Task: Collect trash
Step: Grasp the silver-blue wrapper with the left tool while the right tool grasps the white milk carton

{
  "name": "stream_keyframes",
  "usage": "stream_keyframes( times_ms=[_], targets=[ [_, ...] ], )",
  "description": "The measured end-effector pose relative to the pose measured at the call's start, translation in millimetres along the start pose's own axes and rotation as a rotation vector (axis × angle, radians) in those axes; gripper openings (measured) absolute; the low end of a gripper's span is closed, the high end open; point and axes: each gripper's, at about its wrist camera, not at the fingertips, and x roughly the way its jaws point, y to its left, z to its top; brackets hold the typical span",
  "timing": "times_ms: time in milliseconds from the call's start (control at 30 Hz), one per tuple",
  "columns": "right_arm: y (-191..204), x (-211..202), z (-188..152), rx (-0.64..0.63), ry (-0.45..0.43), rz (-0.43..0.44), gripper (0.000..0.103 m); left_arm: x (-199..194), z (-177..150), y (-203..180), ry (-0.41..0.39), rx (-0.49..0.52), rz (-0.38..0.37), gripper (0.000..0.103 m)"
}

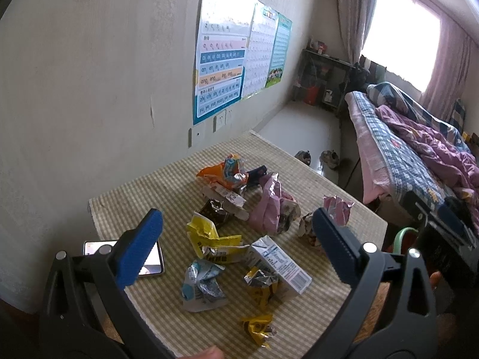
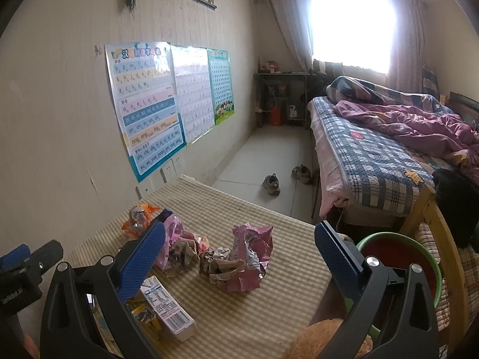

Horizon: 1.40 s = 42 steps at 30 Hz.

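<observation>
Several crumpled wrappers lie on a striped table (image 1: 167, 185): a yellow wrapper (image 1: 206, 236), a pale blue one (image 1: 200, 284), a pink bag (image 1: 269, 206), an orange one (image 1: 221, 173). A white carton (image 1: 280, 263) lies among them and shows in the right wrist view (image 2: 167, 308). My left gripper (image 1: 236, 251) is open and empty above the pile. My right gripper (image 2: 239, 263) is open and empty, hovering over a crumpled pink wrapper (image 2: 248, 257). A green-rimmed bin (image 2: 401, 257) stands off the table's right edge.
A phone (image 1: 149, 257) lies on the table's left side. A wall with posters (image 2: 146, 104) runs along the left. A bed (image 2: 389, 149) stands to the right, with shoes (image 2: 271, 184) on the floor beyond the table.
</observation>
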Motion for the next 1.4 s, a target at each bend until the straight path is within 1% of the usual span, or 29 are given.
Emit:
stream_keyframes(
  times_ms=[133,233,333,400,533,567,633,700,733,800,833,867,900,933,967,1033,1133,1267,1333,1400],
  targets=[
    [-6.0,5.6,-0.6,0.004,0.013,-0.01,0.096,11.4,-11.6,12.3,0.054,0.006,0.028,0.098],
    [-10.4,13.6,-5.5,0.009,0.048,-0.01,0.096,24.0,-29.5,29.1,0.116,0.015,0.058,0.098],
    [-12.0,22.2,-12.4,0.008,0.083,-0.014,0.096,36.6,-47.9,43.1,0.17,0.002,0.051,0.098],
    [-10.8,26.7,-16.4,0.009,0.113,-0.01,0.096,49.2,-62.4,52.7,0.224,-0.004,0.06,0.097],
    [-5.8,36.2,-24.6,-0.021,0.159,0.022,0.096,77.7,-85.9,58.9,0.315,0.02,0.055,0.091],
    [-4.6,38.7,-27.1,-0.027,0.176,0.033,0.096,88.5,-92.0,59.6,0.35,0.022,0.041,0.09],
    [-1.0,46.9,-34.2,-0.042,0.234,0.063,0.096,101.7,-98.0,59.6,0.393,0.01,0.012,0.09],
    [2.1,55.3,-42.9,-0.048,0.296,0.102,0.096,116.7,-104.3,60.6,0.428,-0.015,-0.019,0.086],
    [4.2,59.2,-47.2,-0.051,0.324,0.117,0.096,122.5,-106.0,60.6,0.44,-0.021,-0.027,0.083],
    [7.9,64.9,-56.0,-0.058,0.369,0.141,0.096,132.6,-108.5,59.5,0.467,-0.027,-0.034,0.075],
    [10.0,67.2,-60.5,-0.061,0.386,0.151,0.096,136.3,-110.0,59.5,0.477,-0.03,-0.036,0.068],
    [11.0,69.2,-64.2,-0.061,0.402,0.161,0.096,137.3,-111.1,59.2,0.477,-0.03,-0.029,0.062],
    [12.4,71.8,-68.6,-0.061,0.423,0.167,0.093,134.9,-111.3,57.8,0.467,-0.024,-0.03,0.055],
    [13.5,74.4,-72.4,-0.061,0.44,0.176,0.088,133.7,-112.0,56.7,0.469,-0.014,-0.032,0.05],
    [14.2,76.0,-74.9,-0.061,0.454,0.184,0.087,131.5,-112.7,56.6,0.471,-0.011,-0.04,0.044],
    [18.8,80.7,-82.3,-0.067,0.486,0.211,0.077,123.4,-111.4,58.8,0.467,-0.023,-0.055,0.039],
    [29.3,87.0,-87.3,-0.095,0.506,0.246,0.074,105.7,-107.4,59.7,0.447,-0.041,-0.071,0.038],
    [45.5,93.4,-88.6,-0.136,0.508,0.303,0.074,74.6,-97.6,57.9,0.375,-0.026,-0.061,0.038],
    [57.1,103.2,-95.5,-0.182,0.555,0.324,0.073,62.8,-89.9,56.4,0.338,-0.025,-0.059,0.038],
    [62.9,111.2,-102.7,-0.2,0.587,0.337,0.073,52.4,-77.2,52.2,0.292,-0.016,-0.058,0.038]
  ],
)
